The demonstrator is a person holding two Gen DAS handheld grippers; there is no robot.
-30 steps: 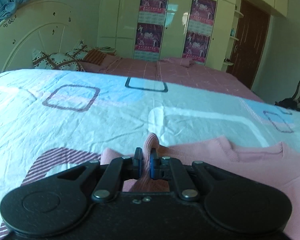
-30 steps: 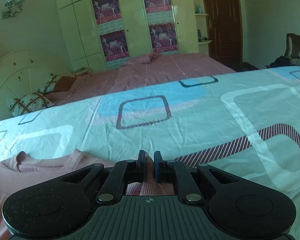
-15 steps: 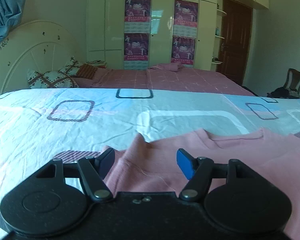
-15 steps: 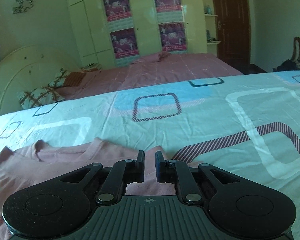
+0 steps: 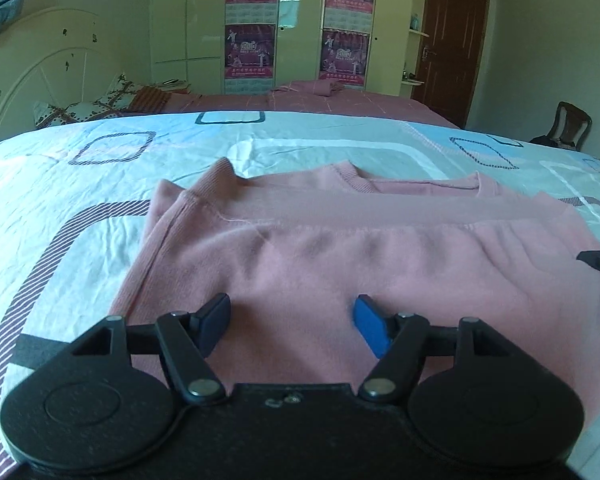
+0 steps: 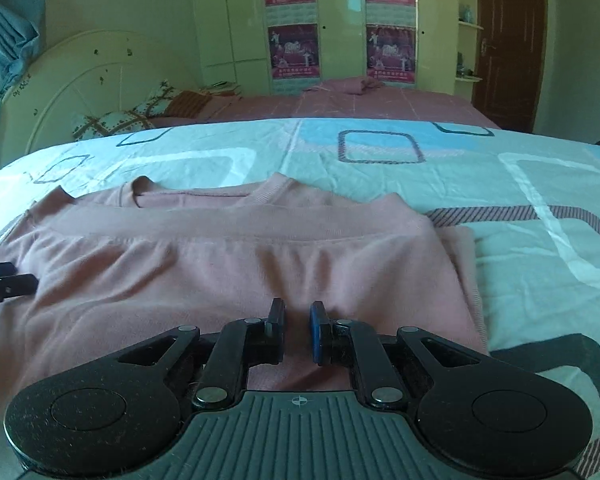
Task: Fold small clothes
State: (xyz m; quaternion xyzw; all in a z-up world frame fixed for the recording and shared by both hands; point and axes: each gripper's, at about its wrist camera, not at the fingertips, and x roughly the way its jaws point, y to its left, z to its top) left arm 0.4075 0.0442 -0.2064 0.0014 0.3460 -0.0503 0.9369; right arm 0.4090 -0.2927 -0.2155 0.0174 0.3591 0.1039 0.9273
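**Operator:** Where does the garment lie, and what are my tools doing?

**Instructor:** The pink sweater [image 5: 340,248] lies flat on the patterned bedsheet [image 5: 80,208], folded once, with its ribbed hem [image 6: 236,220] just short of the neckline [image 6: 204,194]. Your left gripper [image 5: 292,326] stands with its jaws well apart and nothing between them, above the sweater's near fold, toward its left edge. Your right gripper [image 6: 297,330] has its jaws nearly together with a narrow gap; no cloth is pinched, and it sits above the near fold toward the right edge.

**Operator:** What does the step in hand call for?

**Instructor:** My reading is that one fold is laid and released, and that a sideways fold comes next. Part the right jaws fully before you approach. Take all layers at one side edge of the sweater, one tool near the hem and one near the fold. Clamp deep enough to catch the bottom layer. Carry both corners across together, low over the sweater, so that the hem does not slide.
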